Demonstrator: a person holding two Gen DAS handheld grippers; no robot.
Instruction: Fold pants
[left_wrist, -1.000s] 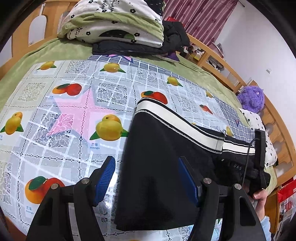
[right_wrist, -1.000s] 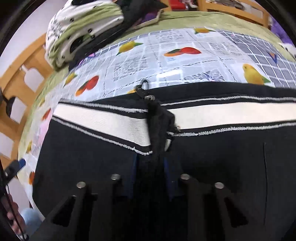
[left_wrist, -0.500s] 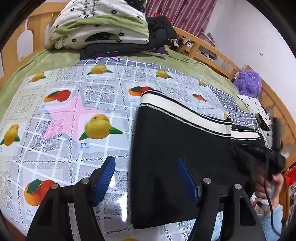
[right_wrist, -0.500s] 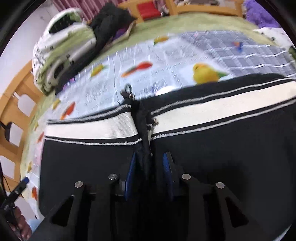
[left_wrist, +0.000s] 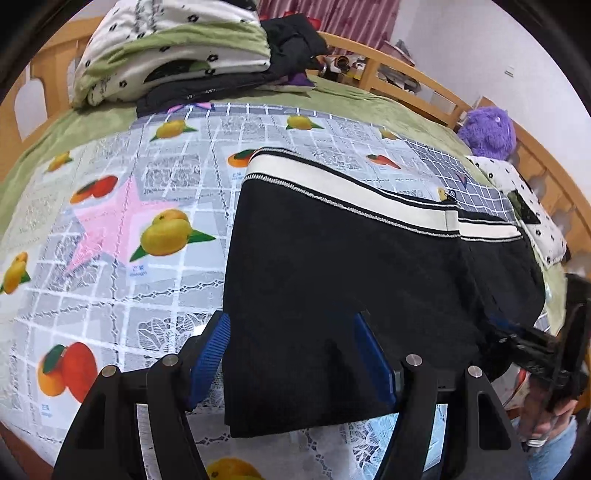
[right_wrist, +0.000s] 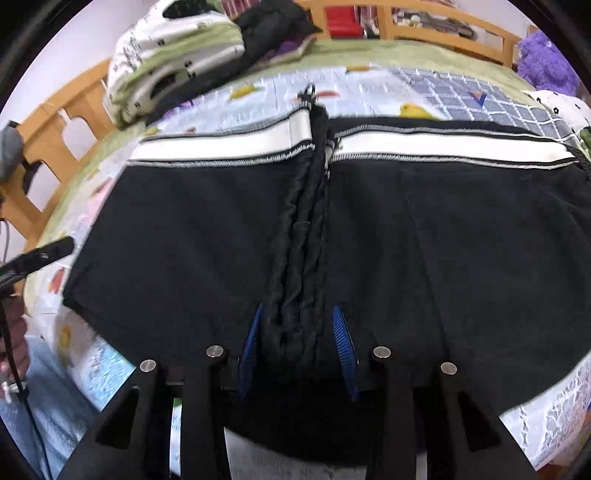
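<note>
**Black pants pinched in the middle, one side still free**

Blue pads on the right gripper (right_wrist: 299, 343) squeeze a bunched ridge of the black pants (right_wrist: 461, 258) low in the middle of the right wrist picture. It is holding the cloth tight. The left gripper (left_wrist: 291, 354) sits low in the middle of its own picture with its fingers spread wide, one on each side of the pants' left edge, holding nothing (its left pad hangs over the tablecloth (left_wrist: 122, 236)).

What could go wrong? The pinch only has a thin ridge of cloth, so I think a hard pull could make it slip out. The shiny tablecloth may let the whole pants slide too. If the left gripper closes on one layer only, the fold could come out crooked.

The pants are short, black and soft-looking. They lie spread across the fruit-print tablecloth on the bed, filling the middle of both pictures. A white waistband (right_wrist: 221, 149) with thin black lines runs along the far edge. A zipper pull (right_wrist: 308, 94) sticks up at the top middle of the right wrist picture.
</note>
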